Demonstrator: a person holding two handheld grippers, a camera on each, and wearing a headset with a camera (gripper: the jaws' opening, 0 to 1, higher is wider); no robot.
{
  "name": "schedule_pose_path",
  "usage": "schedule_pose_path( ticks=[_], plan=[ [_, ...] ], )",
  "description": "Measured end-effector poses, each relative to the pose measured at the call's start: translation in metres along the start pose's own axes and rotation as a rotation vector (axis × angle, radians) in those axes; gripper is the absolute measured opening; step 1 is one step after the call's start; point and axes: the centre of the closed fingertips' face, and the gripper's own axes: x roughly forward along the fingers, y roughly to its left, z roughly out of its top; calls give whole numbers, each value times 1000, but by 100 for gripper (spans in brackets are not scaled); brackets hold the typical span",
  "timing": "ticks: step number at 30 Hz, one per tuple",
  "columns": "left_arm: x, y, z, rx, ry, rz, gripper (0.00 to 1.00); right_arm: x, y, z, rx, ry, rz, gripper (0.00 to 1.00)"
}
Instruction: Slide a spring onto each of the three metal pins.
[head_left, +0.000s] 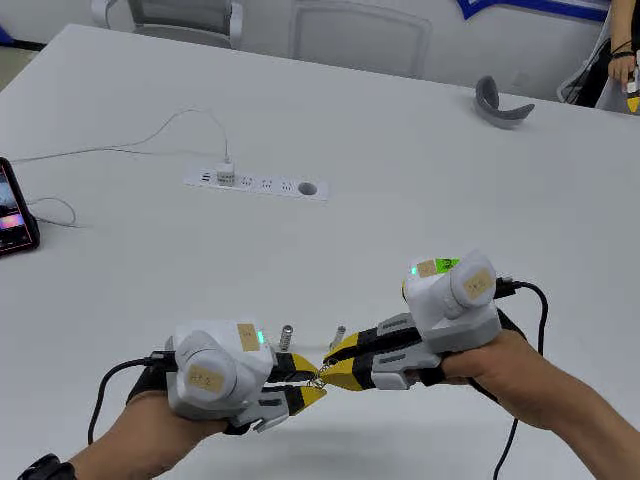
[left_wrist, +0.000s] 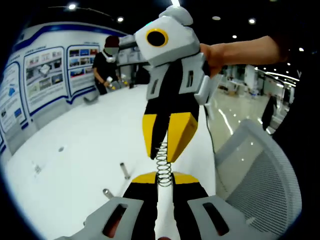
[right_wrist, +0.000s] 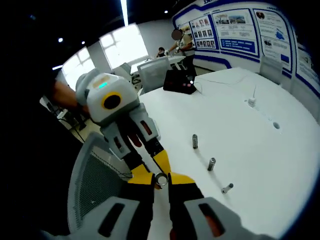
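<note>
A small coiled metal spring (head_left: 320, 379) hangs just above the white table (head_left: 400, 190), stretched between my two grippers. My left gripper (head_left: 306, 381) is shut on one end, and the spring (left_wrist: 163, 165) rises straight out of its yellow tips (left_wrist: 164, 179). My right gripper (head_left: 334, 366) comes in from the right and is shut on the other end, where the spring (right_wrist: 161, 180) shows end-on. Behind the tips stand short metal pins (head_left: 286, 337) (head_left: 338, 335). Three pins (right_wrist: 195, 141) (right_wrist: 211, 164) (right_wrist: 227, 188) stand in a row right of the jaws; the farthest looks ribbed.
A white power strip (head_left: 256, 184) with a plugged charger and cable lies mid-table. A phone (head_left: 15, 210) sits at the left edge, a grey curved object (head_left: 500, 103) at the far right. A mesh chair (left_wrist: 260, 175) stands by the table's near edge. A person (left_wrist: 107, 70) stands far off.
</note>
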Motion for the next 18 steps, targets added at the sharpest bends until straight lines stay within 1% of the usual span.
schedule_pose_path(
  ticks=[4, 7, 18],
  plan=[
    [1, -2, 0, 1, -3, -8, 9, 0, 1, -3, -32, 25, 12, 12],
    [1, -5, 1, 7, -3, -19, 9, 0, 2, -8, -65, 63, 17, 12],
    [2, -9, 6, 36, -1, -53, 9, -1, 6, -10, -111, 92, 48, 13]
  ],
)
